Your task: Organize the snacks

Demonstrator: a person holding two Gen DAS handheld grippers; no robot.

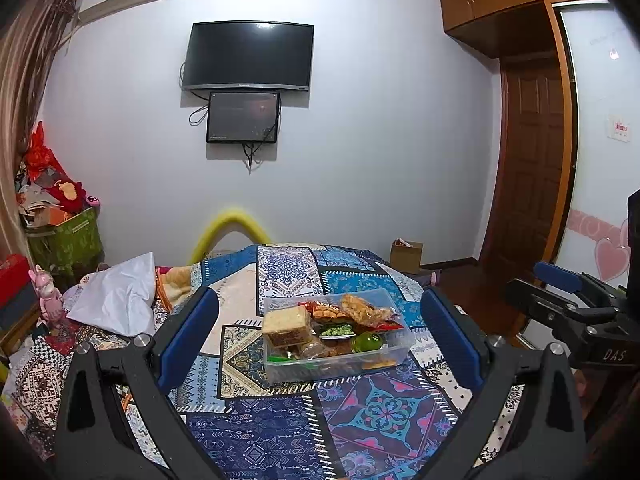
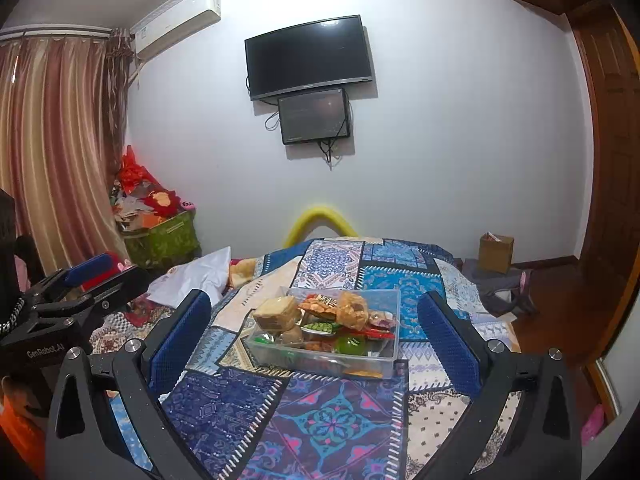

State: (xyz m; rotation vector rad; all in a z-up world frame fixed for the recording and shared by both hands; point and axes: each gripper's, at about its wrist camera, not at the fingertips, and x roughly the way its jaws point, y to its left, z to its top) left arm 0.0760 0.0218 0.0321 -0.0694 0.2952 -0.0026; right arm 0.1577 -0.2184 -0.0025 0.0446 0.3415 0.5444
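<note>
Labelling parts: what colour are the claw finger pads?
Blue pads on black arms, clearest in the right wrist view.

Both views are evenly and fairly brightly lit from above, with a cool cast. The television (image 1: 248,56) shows a small glare spot on its top edge and casts a soft shadow below. Fisheye distortion bends walls; the corners vignette to black. Focus is sharp centrally, softer at the edges.
</note>
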